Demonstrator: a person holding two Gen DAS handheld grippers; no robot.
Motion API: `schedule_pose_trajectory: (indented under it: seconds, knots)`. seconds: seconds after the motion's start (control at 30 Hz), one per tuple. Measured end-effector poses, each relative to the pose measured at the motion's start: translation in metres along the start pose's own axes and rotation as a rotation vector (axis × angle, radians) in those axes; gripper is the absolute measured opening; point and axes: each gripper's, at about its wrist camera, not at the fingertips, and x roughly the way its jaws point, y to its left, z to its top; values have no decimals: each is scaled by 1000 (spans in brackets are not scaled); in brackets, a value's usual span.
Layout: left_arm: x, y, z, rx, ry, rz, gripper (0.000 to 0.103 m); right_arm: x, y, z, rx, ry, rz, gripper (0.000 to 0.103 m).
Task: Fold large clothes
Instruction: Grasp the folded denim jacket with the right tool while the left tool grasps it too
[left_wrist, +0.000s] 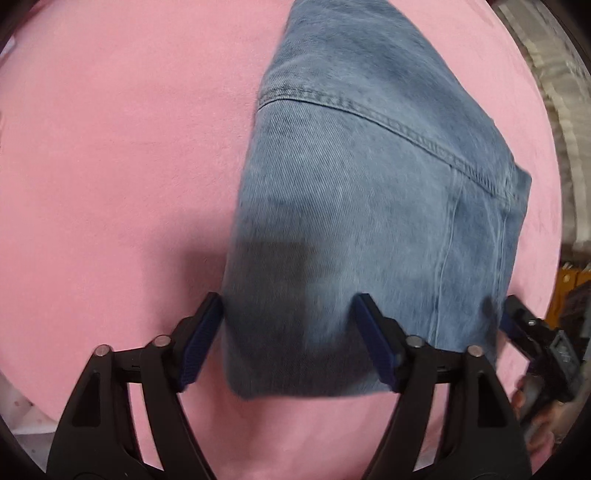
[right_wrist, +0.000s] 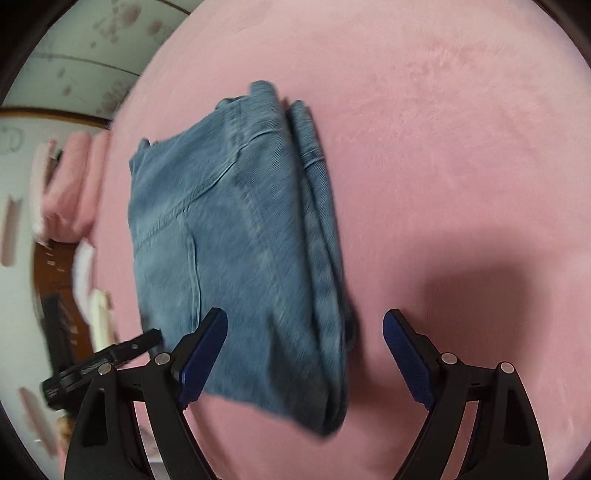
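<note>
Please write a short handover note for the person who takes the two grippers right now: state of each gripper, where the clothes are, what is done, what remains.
Left gripper: open, holds nothing, over the near left part of the folded jeans.
Right gripper: open, holds nothing, over the near right edge of the jeans, where the stacked layers show.
The jeans lie flat on the pink cover, already folded into a compact stack of layers.
Left to do: probably one last fold or a tidy of the edges; whether they need it I cannot tell from here.
</note>
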Motion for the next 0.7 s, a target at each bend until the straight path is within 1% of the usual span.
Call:
schedule_pose_trajectory:
  seconds: [0.03,0.1,0.13,0.17,0.23,0.3,0.33,0.4,0.43,0.47,0.5,0.53,0.57,0.6,0.63,0.7]
  knots:
    - [2,3,7,-6,-9,-18,77,6,-6,5,-1,12,23,87]
    - [5,4,16,10,-29,-41,77,18,-12,18,-30,27,105,87]
    - [7,5,22,22,-39,-67,77,23,-13,24,-42,32,134,87]
    - [11,5,28,31,-39,-82,80,28,-12,29,-57,38,169,87]
    - [20,8,40,50,-34,-138,84,36,-8,37,-87,53,211,86]
    - [29,13,49,52,-25,-186,86,46,-1,47,-121,73,249,82]
    - [34,15,53,51,-19,-211,86,52,3,52,-135,81,253,79]
    - [39,21,55,37,-18,-251,86,59,6,56,-147,82,239,66]
    - [38,24,54,38,-24,-255,84,60,6,58,-146,76,227,54]
    - [37,24,52,47,-29,-252,78,61,5,60,-141,72,216,44]
    - [33,21,49,63,-37,-235,72,60,4,59,-136,70,219,42]
    - [32,22,48,73,-44,-221,69,58,4,58,-132,61,233,36]
    - [27,19,44,86,-64,-199,62,55,4,57,-132,56,248,32]
    - [22,16,40,94,-83,-183,56,50,5,55,-141,47,271,30]
    - [14,12,33,103,-121,-158,53,44,7,52,-159,33,283,27]
    - [3,5,19,101,-186,-114,45,34,11,47,-184,9,295,24]
